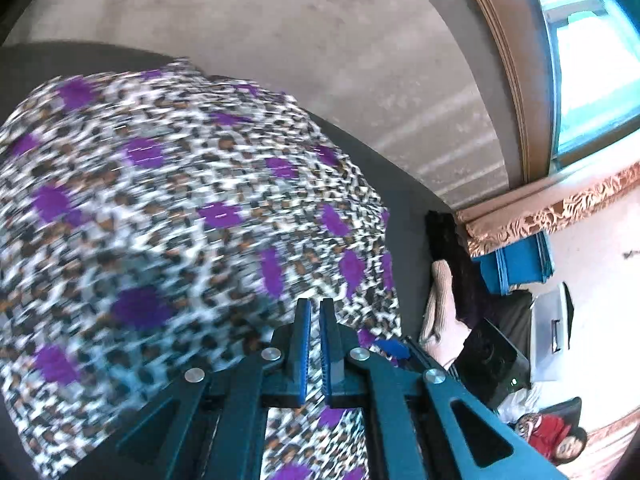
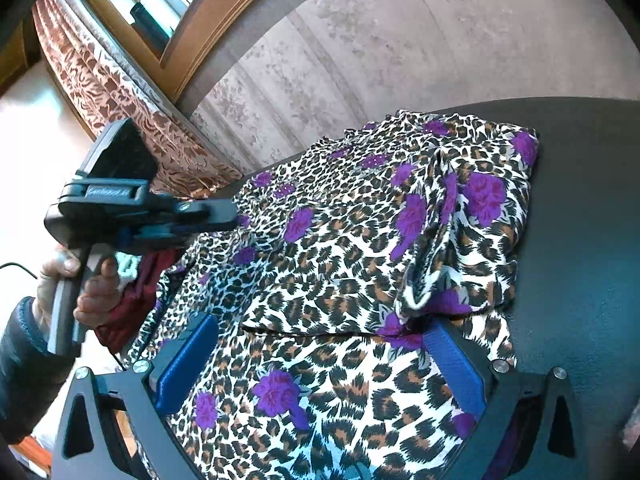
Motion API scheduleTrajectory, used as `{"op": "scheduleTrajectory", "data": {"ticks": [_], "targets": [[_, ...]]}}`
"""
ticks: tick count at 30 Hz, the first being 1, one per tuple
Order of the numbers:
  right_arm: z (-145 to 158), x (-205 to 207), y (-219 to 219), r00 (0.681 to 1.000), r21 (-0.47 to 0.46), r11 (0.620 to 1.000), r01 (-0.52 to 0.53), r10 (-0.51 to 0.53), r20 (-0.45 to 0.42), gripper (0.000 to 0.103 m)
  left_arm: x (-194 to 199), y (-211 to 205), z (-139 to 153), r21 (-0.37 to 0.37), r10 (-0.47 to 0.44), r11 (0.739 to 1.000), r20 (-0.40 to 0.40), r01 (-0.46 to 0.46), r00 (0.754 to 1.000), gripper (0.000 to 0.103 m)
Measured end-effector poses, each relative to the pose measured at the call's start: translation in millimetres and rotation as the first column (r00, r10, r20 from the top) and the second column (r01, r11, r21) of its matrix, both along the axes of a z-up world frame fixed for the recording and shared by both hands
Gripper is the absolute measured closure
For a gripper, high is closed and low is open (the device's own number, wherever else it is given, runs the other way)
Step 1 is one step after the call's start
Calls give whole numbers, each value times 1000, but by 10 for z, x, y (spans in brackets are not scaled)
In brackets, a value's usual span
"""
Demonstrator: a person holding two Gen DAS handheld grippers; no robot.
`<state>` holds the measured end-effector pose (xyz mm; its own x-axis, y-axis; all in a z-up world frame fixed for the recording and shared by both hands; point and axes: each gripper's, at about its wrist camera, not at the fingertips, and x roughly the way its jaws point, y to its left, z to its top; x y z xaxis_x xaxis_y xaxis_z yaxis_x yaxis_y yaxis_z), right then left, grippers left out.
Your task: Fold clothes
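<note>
Left gripper: jaws drawn together at the lower centre of the left wrist view, over the blurred print; whether any cloth is pinched between the pads cannot be told. In the right wrist view it sits at middle left, its tip at the garment's left edge, with the person's hand on the handle.
Right gripper: jaws wide apart at the bottom of its view, straddling the cloth, nothing clamped.
Garment: leopard-print with purple flowers, spread over the dark table, partly doubled, with a bunched ridge towards the upper right.
Step in hand: probably taking hold of the left edge for a fold.
Next move: likely carry that edge across the garment, while the open tool steadies or grips the near hem.
</note>
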<state>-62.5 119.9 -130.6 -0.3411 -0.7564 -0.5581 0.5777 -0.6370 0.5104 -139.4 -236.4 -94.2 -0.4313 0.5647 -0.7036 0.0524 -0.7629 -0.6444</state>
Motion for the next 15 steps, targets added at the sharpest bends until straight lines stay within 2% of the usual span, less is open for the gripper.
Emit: {"op": "scheduleTrajectory", "data": {"ticks": [3,5,8,11,15], "targets": [[3,3,-17,1000,15,1000,-1,1,2,0,-6,151,72,-13,-81,997,-22,81,996,87],[6,24,40,1000,9,1000,3,-3,10,0,-55,311,76,-7,-140,990,-21,140,990,85],[36,4,64,1000,24,1000,6,-7,20,0,-112,526,-14,-18,-164,986,-20,164,986,80],[199,163,55,994,106,994,38,-26,-105,0,-106,519,-119,40,-139,989,-8,140,990,78],[364,271,73,978,124,991,47,-21,-208,0,-54,384,-224,74,-93,993,9,92,996,77]]}}
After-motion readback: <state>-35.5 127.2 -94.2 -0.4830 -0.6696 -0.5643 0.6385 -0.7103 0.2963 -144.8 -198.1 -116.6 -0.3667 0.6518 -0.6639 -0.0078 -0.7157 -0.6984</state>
